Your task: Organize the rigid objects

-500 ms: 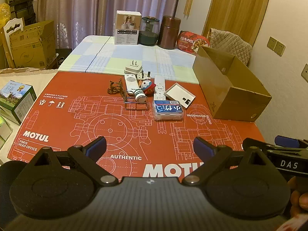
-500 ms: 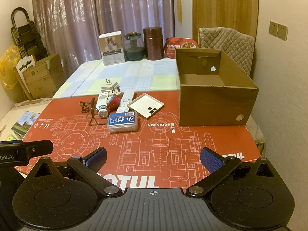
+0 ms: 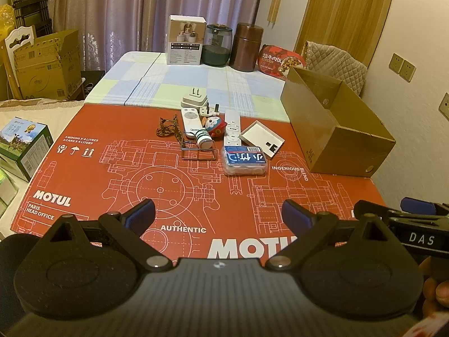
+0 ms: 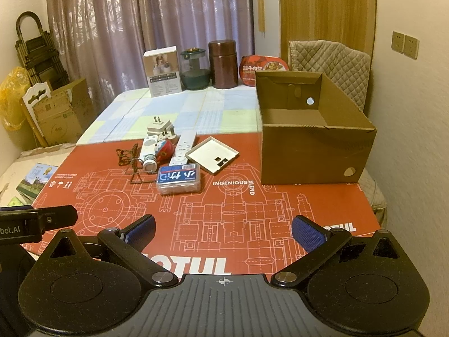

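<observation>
- Your left gripper stands wide and holds nothing; it hangs over the near edge of the red sheet, well short of the objects.
- Your right gripper is likewise spread wide and empty, just beside the left one, at about 6 o'clock from the pile.
- The clear blue-labelled case is the nearest item, lying flat at the front of the cluster. Judged the sensible first pick: straddle its short width and close squarely.
- At 9 o'clock from the case sits a wire stand with a small bottle lying against it. Lift the bottle separately, or the stand may drag.
- At 1 o'clock from the case lies the white square tray, flat; grip it by a raised edge.
- Behind these lie two white remotes, a red figurine and white plugs, packed touching. Clear the front first.
- The cardboard box stands open at 3 o'clock from the pile, apparently empty. Judged the destination; approach over its near wall.
</observation>
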### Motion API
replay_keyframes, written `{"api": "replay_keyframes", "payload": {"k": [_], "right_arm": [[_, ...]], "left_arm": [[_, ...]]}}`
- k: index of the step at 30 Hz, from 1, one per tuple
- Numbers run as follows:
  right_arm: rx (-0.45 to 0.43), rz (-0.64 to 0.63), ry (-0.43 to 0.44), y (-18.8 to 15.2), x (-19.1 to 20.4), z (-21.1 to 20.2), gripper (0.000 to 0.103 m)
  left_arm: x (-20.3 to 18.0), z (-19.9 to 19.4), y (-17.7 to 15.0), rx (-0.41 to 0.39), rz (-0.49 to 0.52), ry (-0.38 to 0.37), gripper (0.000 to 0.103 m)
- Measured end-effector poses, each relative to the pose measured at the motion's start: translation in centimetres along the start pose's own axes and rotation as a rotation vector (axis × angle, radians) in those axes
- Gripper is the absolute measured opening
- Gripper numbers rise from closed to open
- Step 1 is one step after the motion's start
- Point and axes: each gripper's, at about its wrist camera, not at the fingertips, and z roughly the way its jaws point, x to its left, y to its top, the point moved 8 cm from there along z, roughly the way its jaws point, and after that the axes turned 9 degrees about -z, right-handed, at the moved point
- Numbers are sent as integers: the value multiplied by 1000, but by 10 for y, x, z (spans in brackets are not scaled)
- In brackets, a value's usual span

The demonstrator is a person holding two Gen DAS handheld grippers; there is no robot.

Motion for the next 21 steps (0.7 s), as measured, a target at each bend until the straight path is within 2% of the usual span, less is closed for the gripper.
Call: {"api": "replay_keyframes", "payload": {"k": [21], "right_arm": [[12,1,2,-8,-1,6,101]], "left_arm": [[3,8,-10,5,12,7,95]]}}
